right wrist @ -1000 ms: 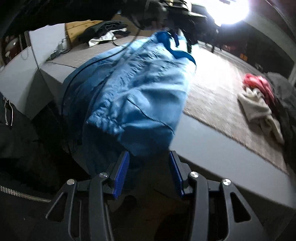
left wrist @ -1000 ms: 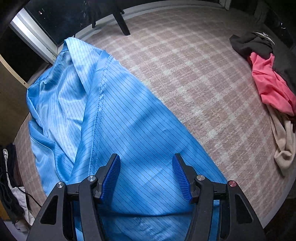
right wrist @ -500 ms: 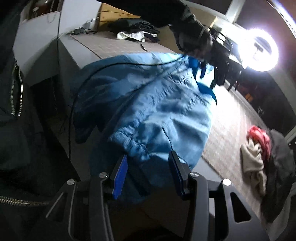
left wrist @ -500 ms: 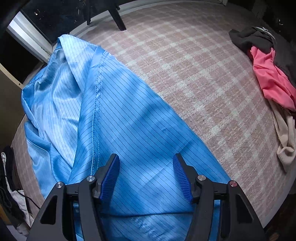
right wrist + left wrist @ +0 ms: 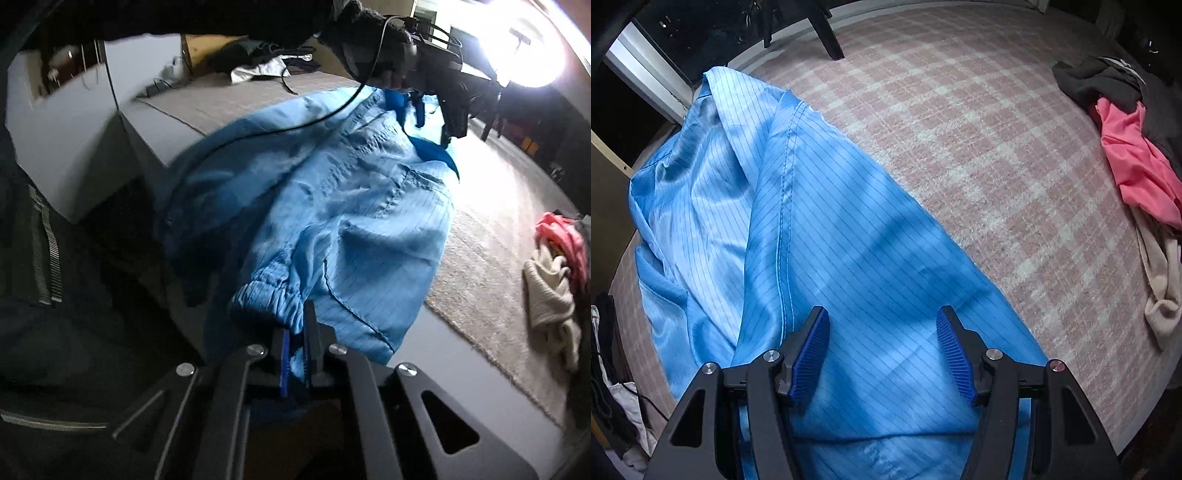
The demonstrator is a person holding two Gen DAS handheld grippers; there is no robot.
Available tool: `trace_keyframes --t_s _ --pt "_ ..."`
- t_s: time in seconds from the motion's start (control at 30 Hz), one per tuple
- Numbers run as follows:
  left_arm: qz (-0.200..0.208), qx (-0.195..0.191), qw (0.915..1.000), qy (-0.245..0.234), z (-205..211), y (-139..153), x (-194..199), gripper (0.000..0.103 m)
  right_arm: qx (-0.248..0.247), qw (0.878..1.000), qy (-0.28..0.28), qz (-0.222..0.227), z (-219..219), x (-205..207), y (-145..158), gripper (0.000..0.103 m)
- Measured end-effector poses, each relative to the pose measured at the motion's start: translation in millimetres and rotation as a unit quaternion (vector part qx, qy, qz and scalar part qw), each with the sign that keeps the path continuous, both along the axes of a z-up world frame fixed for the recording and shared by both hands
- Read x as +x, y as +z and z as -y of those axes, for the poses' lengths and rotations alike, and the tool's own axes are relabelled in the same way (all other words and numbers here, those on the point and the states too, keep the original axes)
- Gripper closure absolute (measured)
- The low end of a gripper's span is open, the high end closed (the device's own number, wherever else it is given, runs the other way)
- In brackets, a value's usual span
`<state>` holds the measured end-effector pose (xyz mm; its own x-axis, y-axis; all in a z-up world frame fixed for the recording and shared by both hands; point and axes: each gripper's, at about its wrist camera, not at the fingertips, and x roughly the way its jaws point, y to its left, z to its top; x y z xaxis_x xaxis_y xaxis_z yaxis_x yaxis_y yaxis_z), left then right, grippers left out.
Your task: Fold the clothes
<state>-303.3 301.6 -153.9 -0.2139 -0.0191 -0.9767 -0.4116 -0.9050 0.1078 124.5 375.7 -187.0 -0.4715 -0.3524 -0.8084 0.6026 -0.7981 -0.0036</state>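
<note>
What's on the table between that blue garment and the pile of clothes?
Only bare checked tablecloth lies between the blue garment and the clothes pile, seen in the left wrist view.

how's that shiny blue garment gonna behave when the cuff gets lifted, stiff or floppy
Probably floppy: the blue garment already drapes limply over the table edge. Its sheen suggests slippery fabric, so it may slide. The right gripper, jaws just closed on the cuff, will likely drag the rest along.

A dim indoor room set up for recording: a bright ring light (image 5: 532, 40) glares over a grey platform (image 5: 491, 369) covered with a pink checked cloth (image 5: 979, 147). Loose clothes (image 5: 1130, 173) lie heaped at 1 edge.
</note>
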Motion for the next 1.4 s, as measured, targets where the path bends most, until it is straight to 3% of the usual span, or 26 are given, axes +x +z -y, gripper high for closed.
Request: trace_keyframes --t_s 0.2,0.33,0.4,0.47,0.57,0.7,0.83,0.9,1.07,1.2,1.4 --pt "-0.002 0.004 1.0000 0.002 0 -3 -2 0.038 -0.008 0.999 0.031 0.034 -2 15 11 0.098" --pt "0.000 -0.001 1.0000 0.002 5 -3 -1 0.035 0.003 0.997 0.012 0.076 3 12 -2 0.094" --pt "-0.012 -0.019 0.9997 -0.009 7 3 5 0.035 -0.052 0.995 0.012 0.090 -8 18 8 0.086" --pt "-0.029 -0.026 0.9991 -0.016 12 15 16 0.036 -0.112 0.988 0.013 0.104 -21 25 19 0.085" --pt "-0.044 0.008 0.9986 -0.029 21 42 46 0.035 -0.135 0.984 -0.068 0.094 -56 30 22 0.083" --pt "-0.042 0.016 0.9963 -0.073 -2 54 79 0.035 -0.112 0.980 -0.144 0.080 -82 31 6 0.082" --pt "-0.035 0.028 0.9958 -0.080 -14 70 76 0.035 -0.121 0.977 -0.144 0.097 -78 23 -13 0.082" --pt "-0.031 0.037 0.9959 -0.077 -16 68 64 0.035 -0.148 0.972 -0.149 0.107 -77 17 -18 0.075" --pt "-0.018 0.031 0.9969 -0.070 -27 50 42 0.035 -0.156 0.973 -0.140 0.101 -68 8 -22 0.072" --pt "-0.013 0.026 0.9979 -0.058 -29 36 25 0.035 -0.163 0.967 -0.148 0.130 -68 1 -32 0.075" --pt "0.009 0.049 0.9986 -0.015 -24 22 -2 0.035 -0.174 0.959 -0.163 0.152 -70 -1 -41 0.074"
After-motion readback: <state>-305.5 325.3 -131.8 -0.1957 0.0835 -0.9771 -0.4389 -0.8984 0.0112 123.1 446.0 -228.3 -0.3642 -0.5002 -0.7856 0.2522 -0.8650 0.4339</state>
